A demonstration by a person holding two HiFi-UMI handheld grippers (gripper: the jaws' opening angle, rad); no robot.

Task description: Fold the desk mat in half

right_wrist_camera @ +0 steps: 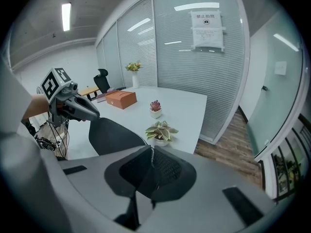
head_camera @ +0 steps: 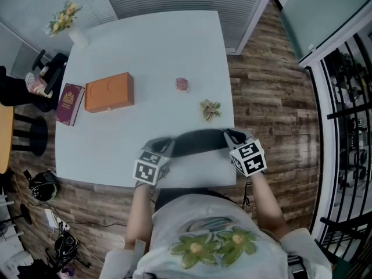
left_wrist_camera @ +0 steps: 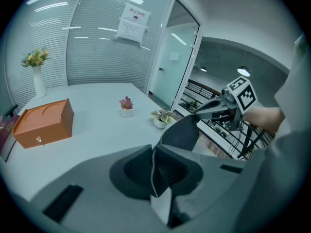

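Observation:
The dark desk mat point(head_camera: 197, 142) hangs as a sagging strip above the near edge of the white table point(head_camera: 145, 51). My left gripper point(head_camera: 167, 145) is shut on its left end, and my right gripper point(head_camera: 228, 136) is shut on its right end. In the left gripper view the mat's thin edge sits pinched between the jaws point(left_wrist_camera: 154, 171), and the mat point(left_wrist_camera: 182, 132) curves across to the right gripper point(left_wrist_camera: 199, 113). The right gripper view shows the same pinch point(right_wrist_camera: 150, 166), with the mat point(right_wrist_camera: 114, 135) running to the left gripper point(right_wrist_camera: 95, 114).
On the table lie an orange box point(head_camera: 109, 92), a maroon book point(head_camera: 70, 103), a small pink potted plant point(head_camera: 182, 85) and a small leafy plant point(head_camera: 210, 109) just beyond the mat. A vase of flowers point(head_camera: 72, 28) stands at the far left corner. Wood floor lies to the right.

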